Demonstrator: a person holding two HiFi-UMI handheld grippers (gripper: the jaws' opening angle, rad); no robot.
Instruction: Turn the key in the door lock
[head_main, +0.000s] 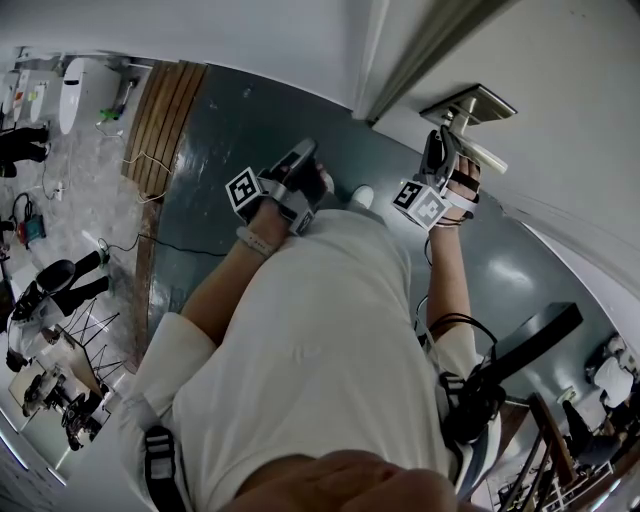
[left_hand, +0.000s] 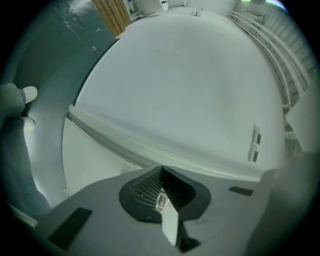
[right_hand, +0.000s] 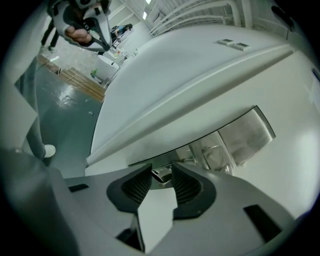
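Note:
A shiny metal lock plate (head_main: 470, 104) sits on the white door (head_main: 560, 130), with a pale lever handle (head_main: 487, 156) below it. My right gripper (head_main: 447, 138) is up against this lock. In the right gripper view the plate (right_hand: 242, 136) fills the right middle. A small metal piece, apparently the key (right_hand: 161, 174), lies between the tips of my right gripper (right_hand: 161, 176). The jaws stand apart and the pads do not press on it. My left gripper (head_main: 304, 152) hangs over the floor, well left of the lock. Its tips (left_hand: 162, 171) meet, facing a bare white wall.
The dark green floor (head_main: 250, 120) runs between the door and a strip of wooden boards (head_main: 165, 105). My shoe (head_main: 362, 197) is near the door's foot. Switch plates (left_hand: 255, 144) sit on the wall. Stands and clutter (head_main: 55, 330) fill the far left.

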